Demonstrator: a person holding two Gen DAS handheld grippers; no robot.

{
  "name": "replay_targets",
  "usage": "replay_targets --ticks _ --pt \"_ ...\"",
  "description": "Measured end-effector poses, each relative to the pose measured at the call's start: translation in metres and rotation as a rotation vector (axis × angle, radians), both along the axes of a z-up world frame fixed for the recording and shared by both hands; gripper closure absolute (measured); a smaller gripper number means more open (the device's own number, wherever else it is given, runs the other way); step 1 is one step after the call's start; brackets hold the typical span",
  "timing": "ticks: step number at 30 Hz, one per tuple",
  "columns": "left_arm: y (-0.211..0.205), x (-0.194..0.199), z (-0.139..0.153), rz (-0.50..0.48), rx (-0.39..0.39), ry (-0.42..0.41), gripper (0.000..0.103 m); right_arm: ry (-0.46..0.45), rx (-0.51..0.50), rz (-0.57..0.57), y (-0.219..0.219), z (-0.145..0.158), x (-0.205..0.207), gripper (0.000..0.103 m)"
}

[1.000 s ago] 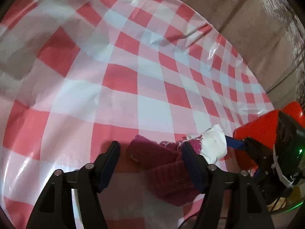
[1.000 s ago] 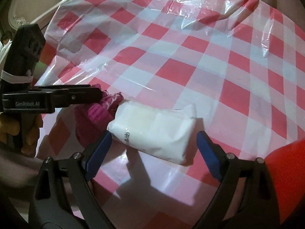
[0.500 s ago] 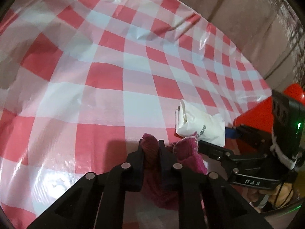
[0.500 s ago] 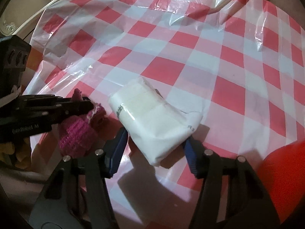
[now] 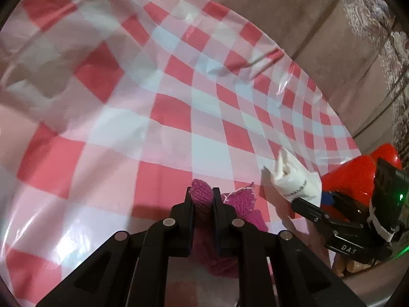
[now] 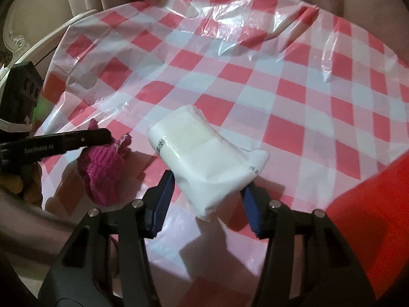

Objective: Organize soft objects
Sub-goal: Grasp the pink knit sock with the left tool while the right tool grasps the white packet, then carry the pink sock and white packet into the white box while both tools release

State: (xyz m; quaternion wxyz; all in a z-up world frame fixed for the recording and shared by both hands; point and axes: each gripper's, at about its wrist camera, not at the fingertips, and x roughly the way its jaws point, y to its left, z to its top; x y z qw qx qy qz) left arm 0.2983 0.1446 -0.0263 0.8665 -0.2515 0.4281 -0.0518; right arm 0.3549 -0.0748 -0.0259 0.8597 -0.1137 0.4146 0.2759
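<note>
A magenta knitted piece [image 5: 242, 204] is pinched at one end by my left gripper [image 5: 202, 199], which is shut on it; the rest hangs down onto the checked tablecloth [image 5: 153, 102]. In the right wrist view the knit [image 6: 102, 168] dangles below the left gripper [image 6: 102, 136]. A white plastic-wrapped soft pack [image 6: 202, 158] sits between the blue pads of my right gripper [image 6: 207, 186]. The jaws are closing and both pads press its sides. The pack [image 5: 294, 179] tilts up off the cloth just right of the knit.
A big red object [image 6: 370, 204] fills the lower right, close beside the right gripper, and shows behind it [image 5: 358, 171] in the left wrist view. Crinkled plastic covers the cloth's far edge [image 6: 255, 25]. A brown sofa [image 5: 294, 20] lies beyond.
The left jaws shut on the magenta knit and raised one end. The right jaws closed in on the white pack, which turned and tipped up off the cloth.
</note>
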Motion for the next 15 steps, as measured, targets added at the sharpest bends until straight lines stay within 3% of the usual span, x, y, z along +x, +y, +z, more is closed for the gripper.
replay_targets --ticks 15 --pt "0.015 -0.061 0.016 0.089 -0.040 -0.038 0.091 -0.020 0.004 -0.043 -0.022 0.016 -0.057 0.047"
